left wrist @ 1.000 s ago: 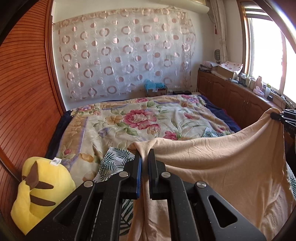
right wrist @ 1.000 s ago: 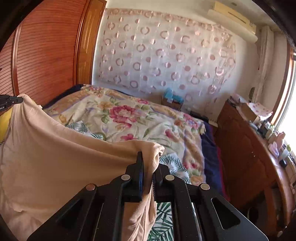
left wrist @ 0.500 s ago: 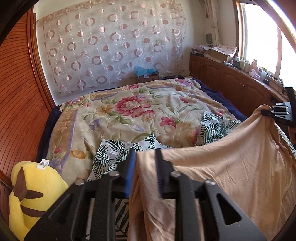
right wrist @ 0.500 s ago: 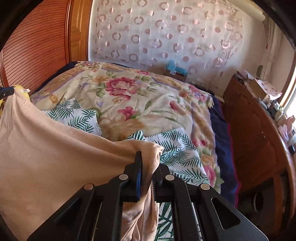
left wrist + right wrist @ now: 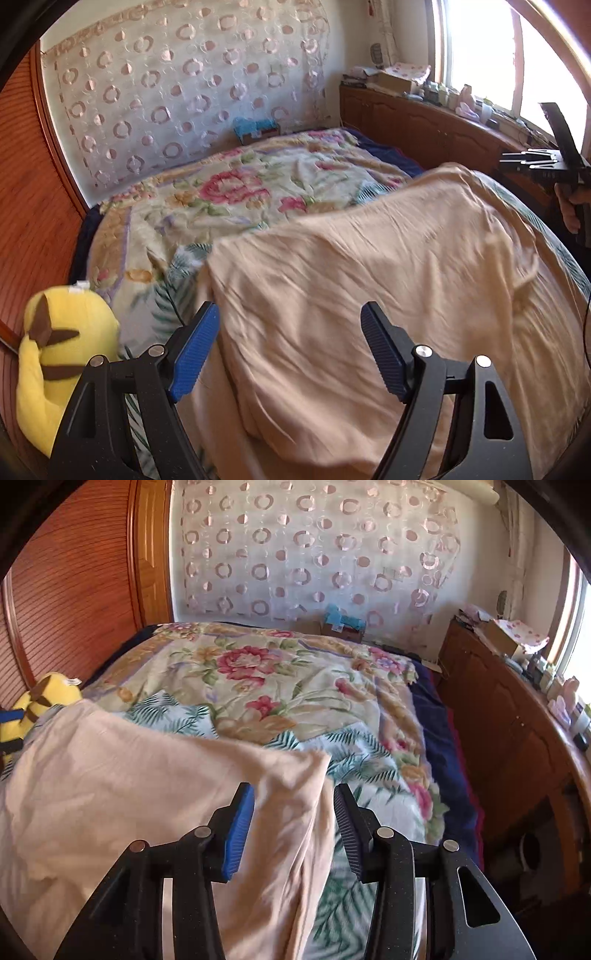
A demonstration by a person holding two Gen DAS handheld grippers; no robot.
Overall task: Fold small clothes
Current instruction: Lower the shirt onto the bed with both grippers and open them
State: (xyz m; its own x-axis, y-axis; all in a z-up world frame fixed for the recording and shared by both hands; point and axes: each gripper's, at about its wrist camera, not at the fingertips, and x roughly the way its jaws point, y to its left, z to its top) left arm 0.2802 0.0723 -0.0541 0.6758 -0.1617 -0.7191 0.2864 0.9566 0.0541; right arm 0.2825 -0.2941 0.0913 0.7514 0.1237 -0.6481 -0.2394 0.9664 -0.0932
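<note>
Sunlit bedroom, with a dotted sheer curtain [image 5: 314, 554] on the far wall and a flowered quilt [image 5: 258, 675] covering the bed. At the left edge, against the ribbed wooden panel [image 5: 29, 192], sits a yellow plush toy with brown stripes [image 5: 55, 369]. Beside it the left gripper [image 5: 290, 347] stands released, its jaws opening wide over the peach cotton garment [image 5: 369, 277], and the pads do not press the cloth. This garment lies spread on the quilt, near the front edge of the bed. The right gripper [image 5: 293, 827] is opening also; a corner of the garment sits between its jaws but looks free.

I think the cloth is just being laid down. To do it well, both grippers should lift clear without dragging the corners, then smooth the wrinkles. Much open quilt is behind the garment; to the right the wooden cabinet [image 5: 517, 720] stands near the bed.
</note>
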